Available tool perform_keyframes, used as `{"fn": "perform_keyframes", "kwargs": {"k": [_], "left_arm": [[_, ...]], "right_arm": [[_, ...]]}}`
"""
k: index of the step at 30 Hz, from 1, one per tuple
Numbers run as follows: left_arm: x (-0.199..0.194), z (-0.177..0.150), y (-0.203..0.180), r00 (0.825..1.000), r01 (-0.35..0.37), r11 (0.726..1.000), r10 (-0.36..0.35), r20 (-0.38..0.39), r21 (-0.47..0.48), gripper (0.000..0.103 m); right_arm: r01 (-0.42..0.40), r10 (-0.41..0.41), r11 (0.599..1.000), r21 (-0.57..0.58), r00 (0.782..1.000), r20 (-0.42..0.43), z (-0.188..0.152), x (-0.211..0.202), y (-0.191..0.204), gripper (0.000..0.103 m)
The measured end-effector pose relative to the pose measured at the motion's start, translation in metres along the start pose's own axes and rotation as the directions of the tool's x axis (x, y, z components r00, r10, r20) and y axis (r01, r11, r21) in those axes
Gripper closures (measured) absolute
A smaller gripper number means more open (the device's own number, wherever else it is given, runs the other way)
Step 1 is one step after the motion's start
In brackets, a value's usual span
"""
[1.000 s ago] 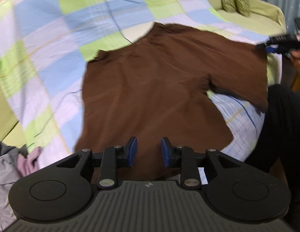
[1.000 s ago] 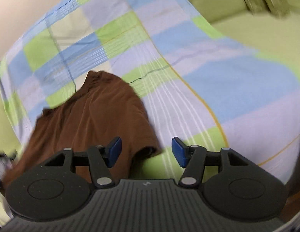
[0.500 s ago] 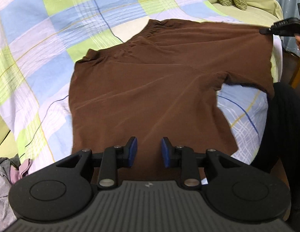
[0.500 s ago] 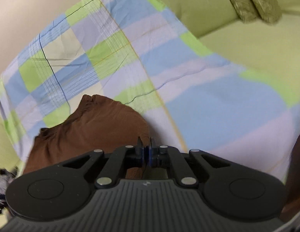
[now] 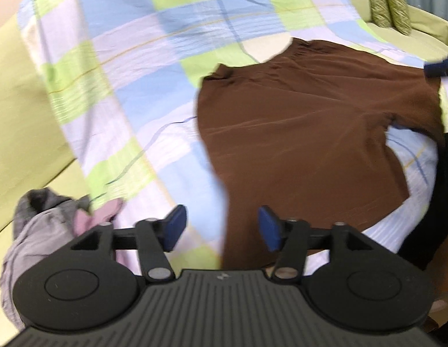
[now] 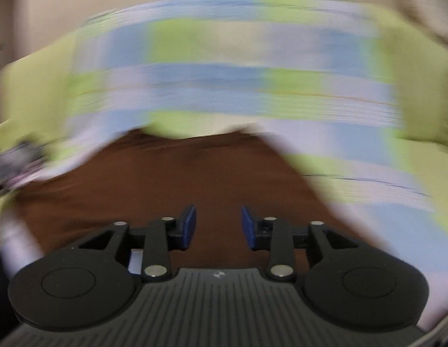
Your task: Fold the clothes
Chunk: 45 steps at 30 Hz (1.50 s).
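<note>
The brown shirt [image 5: 304,133] lies spread flat on the checked sheet [image 5: 143,92], its near hem towards the camera and its gathered neckline at the far side. A second ago one sleeve was bunched and folded over; now it is pulled out flat to the right of the shirt's body.

The left gripper [image 5: 221,227] hangs over the shirt's near left hem corner with its jaws opening, much wider than a moment ago, and nothing pinched between its blue pads [image 5: 174,225] (the cloth only shows beneath the gap). It has slid leftwards, so the shirt now sits right of centre in its view.

The right gripper [image 6: 218,225] half a second ago was clamped shut at the shirt's edge; now its jaws are opening and it has let go, with brown cloth below them. Its view is heavily blurred.

A heap of grey and pink clothes [image 5: 44,225] lies left of the shirt, off the sheet.
</note>
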<state>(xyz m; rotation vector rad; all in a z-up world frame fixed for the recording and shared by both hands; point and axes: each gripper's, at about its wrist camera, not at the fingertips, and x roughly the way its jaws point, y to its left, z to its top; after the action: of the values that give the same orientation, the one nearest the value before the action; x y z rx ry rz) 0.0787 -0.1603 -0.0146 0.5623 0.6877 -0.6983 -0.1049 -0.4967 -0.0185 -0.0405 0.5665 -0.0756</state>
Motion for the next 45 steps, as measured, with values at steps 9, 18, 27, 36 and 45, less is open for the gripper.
{"fn": "perform_keyframes", "kwargs": {"k": [9,18,27,36,45], "left_arm": [[-0.014,-0.015,0.054,0.997,-0.039,0.998,0.043,0.067,-0.055,0.030],[-0.007,-0.034,0.080,0.994,-0.004,0.996,0.014,0.107,-0.088,0.029],[0.012,-0.035,0.088,0.991,0.014,0.998,-0.007,0.131,-0.054,0.027],[0.012,-0.039,0.086,0.991,0.021,0.999,-0.014,0.131,-0.048,0.027],[0.015,-0.034,0.082,0.992,0.017,1.000,-0.018,0.122,0.007,0.026]], "right_arm": [[-0.277,0.269,0.855,-0.438,0.960,-0.082,0.022,0.084,0.205,0.065],[-0.233,0.169,0.741,-0.630,0.972,-0.161,0.006,0.156,0.290,0.065],[-0.130,0.097,0.745,-0.654,0.991,-0.088,0.010,0.151,0.292,0.094],[-0.209,0.118,0.724,-0.657,0.976,-0.181,-0.002,0.150,0.303,0.068],[-0.034,-0.018,0.593,-0.804,0.998,-0.055,-0.017,0.179,0.322,0.090]]}}
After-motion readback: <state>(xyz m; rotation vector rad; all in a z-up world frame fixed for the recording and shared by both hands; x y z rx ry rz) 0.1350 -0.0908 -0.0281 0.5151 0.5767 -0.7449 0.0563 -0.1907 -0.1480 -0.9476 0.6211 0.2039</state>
